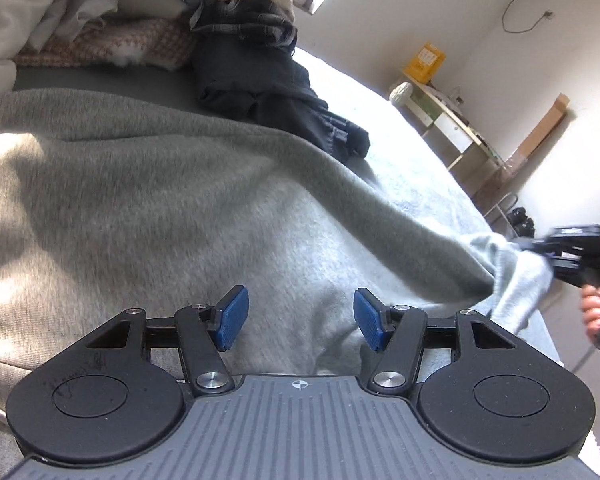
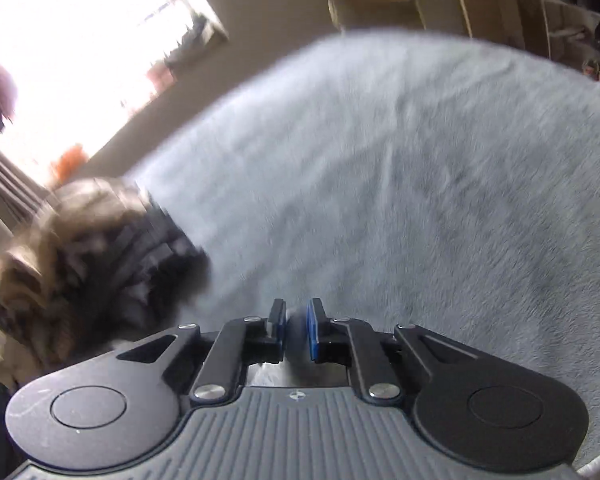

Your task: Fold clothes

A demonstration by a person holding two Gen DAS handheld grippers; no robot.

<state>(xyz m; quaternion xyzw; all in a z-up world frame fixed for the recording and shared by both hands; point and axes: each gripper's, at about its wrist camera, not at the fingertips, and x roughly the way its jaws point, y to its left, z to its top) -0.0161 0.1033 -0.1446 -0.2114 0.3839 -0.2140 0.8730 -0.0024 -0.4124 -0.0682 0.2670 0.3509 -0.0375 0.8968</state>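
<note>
A grey fleece garment (image 1: 148, 200) lies spread over the bed and fills most of the left wrist view. My left gripper (image 1: 302, 318) hovers just above its near part, open, with nothing between its blue pads (image 1: 232, 318). One corner of the garment (image 1: 512, 264) is drawn out to the right, where my right gripper (image 1: 540, 246), held by a hand (image 1: 598, 308), pinches it. In the blurred right wrist view the right gripper (image 2: 296, 326) is shut with a sliver of pale cloth between its fingers.
A dark garment (image 1: 280, 92) and a heap of plaid, beige and pink clothes (image 1: 140, 20) lie behind the grey one. A pale blue bed cover (image 2: 420, 180) stretches ahead of the right gripper, with plaid clothes (image 2: 100, 260) on its left. A shelf (image 1: 444, 116) stands by the wall.
</note>
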